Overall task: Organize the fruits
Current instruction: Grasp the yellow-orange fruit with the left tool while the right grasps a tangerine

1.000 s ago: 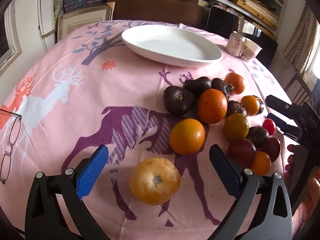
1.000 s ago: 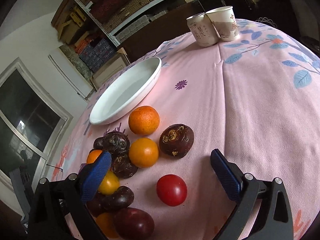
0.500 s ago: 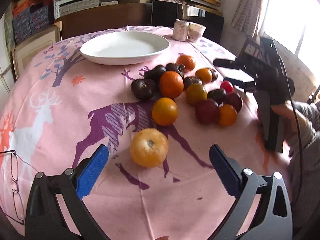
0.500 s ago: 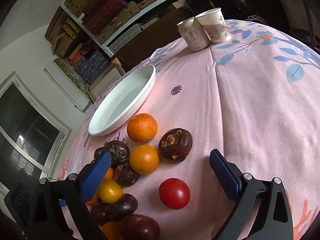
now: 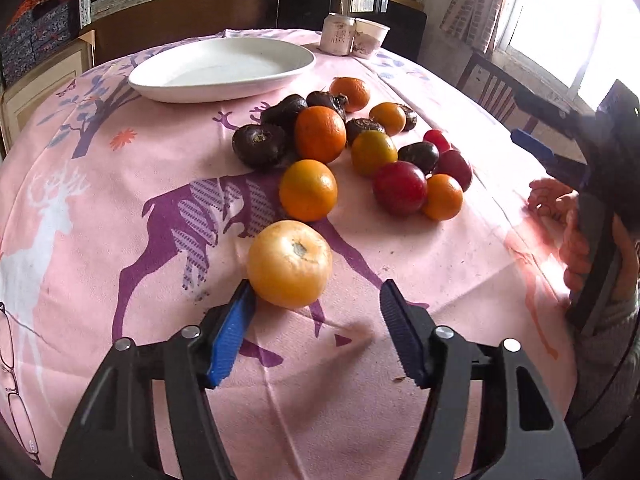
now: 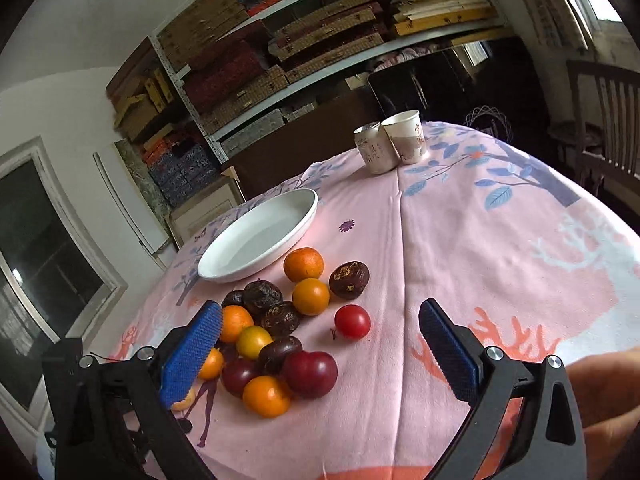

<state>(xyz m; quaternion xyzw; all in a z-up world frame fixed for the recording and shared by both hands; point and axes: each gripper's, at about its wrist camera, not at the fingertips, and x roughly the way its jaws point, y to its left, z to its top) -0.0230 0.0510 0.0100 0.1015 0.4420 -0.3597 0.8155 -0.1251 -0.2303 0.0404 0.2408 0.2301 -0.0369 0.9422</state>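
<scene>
Several fruits lie in a loose pile on the pink tablecloth: oranges, dark brown fruits, red plums and a small red tomato (image 6: 352, 321). A large pale yellow-orange fruit (image 5: 289, 269) lies nearest my left gripper (image 5: 318, 330), which is open, its left pad touching or almost touching the fruit. An empty white plate (image 5: 224, 68) stands behind the pile and shows in the right wrist view (image 6: 260, 236) too. My right gripper (image 6: 320, 354) is open and empty, raised above the pile's near side; it also shows at the right edge of the left wrist view (image 5: 560, 148).
A can (image 6: 374, 152) and a paper cup (image 6: 406, 136) stand at the table's far side. Glasses (image 5: 12, 380) lie at the left edge. A wooden chair (image 6: 600, 120) stands to the right. Shelves with boxes stand behind the table.
My left gripper has closed in on the large yellow-orange fruit and its jaws have narrowed. My right gripper has risen and pulled back from the pile.
</scene>
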